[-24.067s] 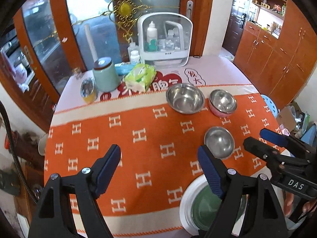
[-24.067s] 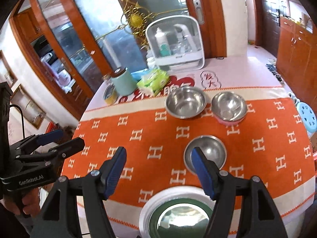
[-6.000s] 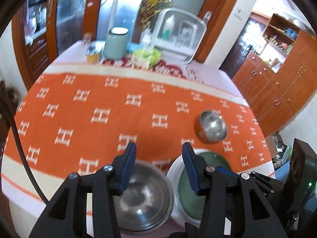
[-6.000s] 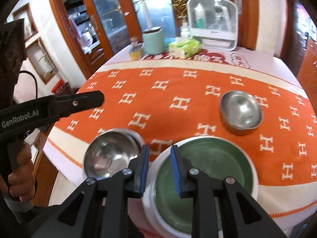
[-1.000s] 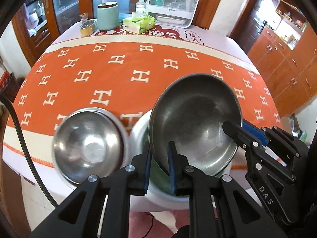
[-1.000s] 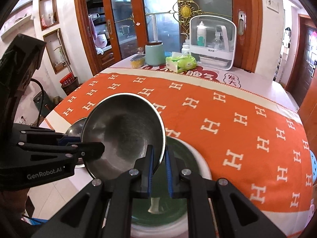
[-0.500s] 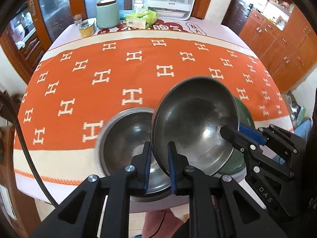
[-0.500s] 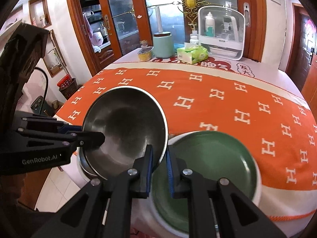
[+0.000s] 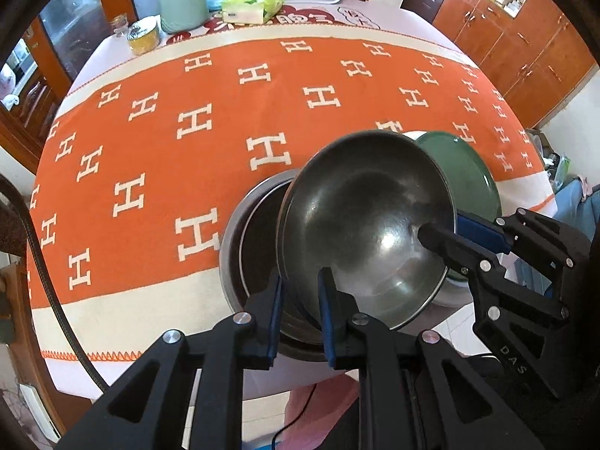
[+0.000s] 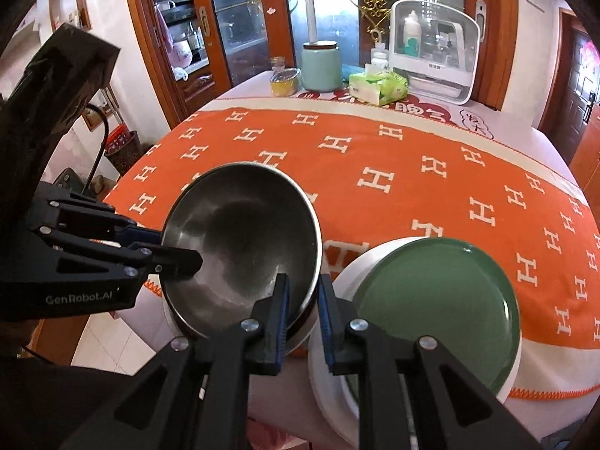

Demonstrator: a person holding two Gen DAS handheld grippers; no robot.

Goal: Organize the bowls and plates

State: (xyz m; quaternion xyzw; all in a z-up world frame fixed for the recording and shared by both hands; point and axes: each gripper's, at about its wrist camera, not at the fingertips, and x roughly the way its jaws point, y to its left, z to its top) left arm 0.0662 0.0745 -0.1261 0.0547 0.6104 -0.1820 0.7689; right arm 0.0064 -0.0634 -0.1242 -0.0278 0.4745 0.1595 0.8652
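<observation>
A steel bowl [image 9: 367, 221] is pinched at its rim by both grippers and hangs tilted just above a larger steel bowl [image 9: 255, 236] at the table's near edge. My left gripper [image 9: 300, 300] is shut on the held bowl's near rim. My right gripper [image 10: 302, 300] is shut on its right rim and also shows in the left wrist view [image 9: 450, 232]. The held bowl [image 10: 243, 240] hides most of the larger bowl [image 10: 300, 326] in the right wrist view. A green plate [image 10: 438, 307] on a white plate [image 10: 326, 356] sits to the right.
The orange H-pattern cloth [image 9: 225, 112] covers the round table. At the far edge stand a mint canister [image 10: 320, 63], a yellow tin [image 10: 285, 82], a tissue pack [image 10: 378, 86] and a white storage box [image 10: 435, 48]. Wooden cabinets [image 9: 525, 37] stand to the right.
Both grippers have carried the held bowl leftward, off the green plate and over the larger bowl, and lowered it closer to that bowl.
</observation>
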